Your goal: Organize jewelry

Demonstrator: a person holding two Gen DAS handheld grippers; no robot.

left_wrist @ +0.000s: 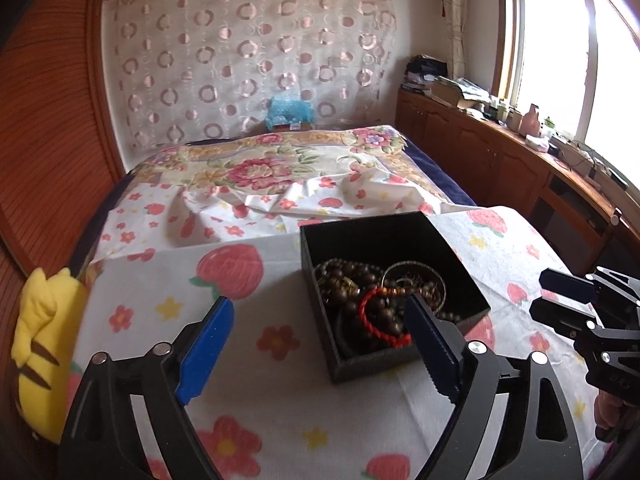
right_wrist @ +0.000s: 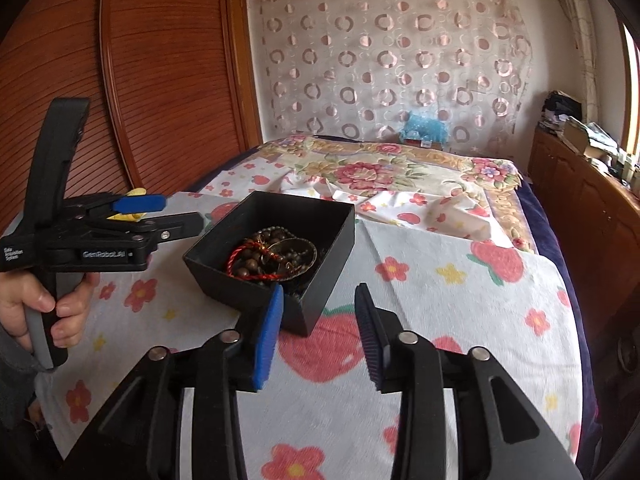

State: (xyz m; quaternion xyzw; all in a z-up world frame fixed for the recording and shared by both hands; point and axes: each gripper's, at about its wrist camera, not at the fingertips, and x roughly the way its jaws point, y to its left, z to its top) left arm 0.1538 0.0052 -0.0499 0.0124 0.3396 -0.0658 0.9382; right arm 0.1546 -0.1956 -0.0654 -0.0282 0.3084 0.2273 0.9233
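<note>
Holding both tools low over the strawberry-print cloth (right_wrist: 460,312), you have nothing caught in either one. Your left gripper (left_wrist: 320,320) stands spread wide, its blue pads (left_wrist: 204,344) far apart with only cloth and the box's near corner showing between them. Your right gripper (right_wrist: 318,308) is parted about halfway, and neither pad presses on anything; the left pad merely overlaps the box's near corner in the right wrist view.

Just ahead of both tools sits the black box (right_wrist: 332,256), open-topped, resting on the cloth. From your left gripper it lies slightly to the right of the fingertips; from your right gripper it lies slightly to the left. Inside it lies the jewelry: dark wooden bead strands (left_wrist: 352,284) heaped together, a red cord bracelet (left_wrist: 376,320) on top toward the near side, and a thin metal bangle (left_wrist: 416,276) toward the far side.

Your left hand (right_wrist: 52,304) grips the handle off to the left of the right tool.

Beyond the box spreads a rumpled floral quilt (left_wrist: 256,168), and a circle-patterned curtain (left_wrist: 248,52) hangs farthest away.
</note>
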